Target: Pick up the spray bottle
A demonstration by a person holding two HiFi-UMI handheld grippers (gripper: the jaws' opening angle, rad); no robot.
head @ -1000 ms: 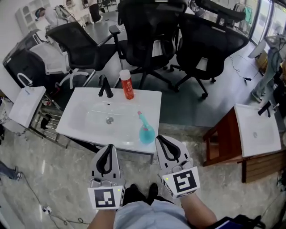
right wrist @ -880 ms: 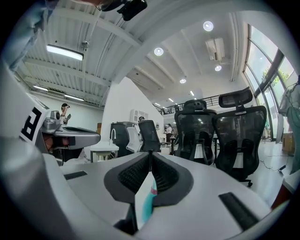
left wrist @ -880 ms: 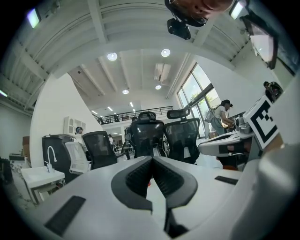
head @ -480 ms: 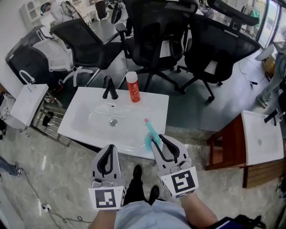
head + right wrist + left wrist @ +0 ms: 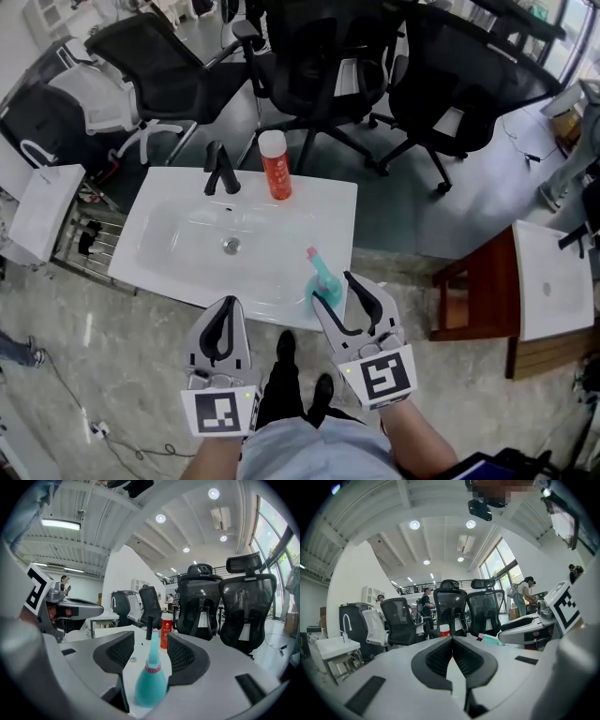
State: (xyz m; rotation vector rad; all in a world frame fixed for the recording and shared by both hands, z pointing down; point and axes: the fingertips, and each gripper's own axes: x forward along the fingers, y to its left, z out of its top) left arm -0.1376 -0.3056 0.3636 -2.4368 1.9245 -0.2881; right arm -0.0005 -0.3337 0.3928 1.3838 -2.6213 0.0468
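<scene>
While three black office chairs [image 5: 319, 56] fill the far side of the floor, a white washbasin [image 5: 319, 202] stands in front of them, with a second white basin [image 5: 553, 281] resting on a wooden stand [image 5: 469, 291] well off to the right. Nearer the person, the two hand-held grippers reach toward the near edge of the washbasin. The left gripper [image 5: 223, 314] hangs just short of that edge over the marble floor; in the left gripper view [image 5: 451, 641] its dark ribbed pads meet along their length, so it is closed with nothing in it. The right gripper [image 5: 335, 289] is at the basin's near right corner. In the right gripper view [image 5: 151, 641] its jaws are opening and stand wide apart, with the bottle between them and not clamped. On the far rim of the washbasin a red bottle with a white cap [image 5: 274, 166] stands upright, just to the right of the black faucet [image 5: 217, 171]. The teal spray bottle [image 5: 323, 277] sits upright on the near right corner of the basin top, its round body low between the right gripper's pads [image 5: 187, 656] and its slim pink-tipped nozzle rising above them. The small metal drain [image 5: 228, 246] lies in the middle of the bowl, well to the left of the spray bottle.
</scene>
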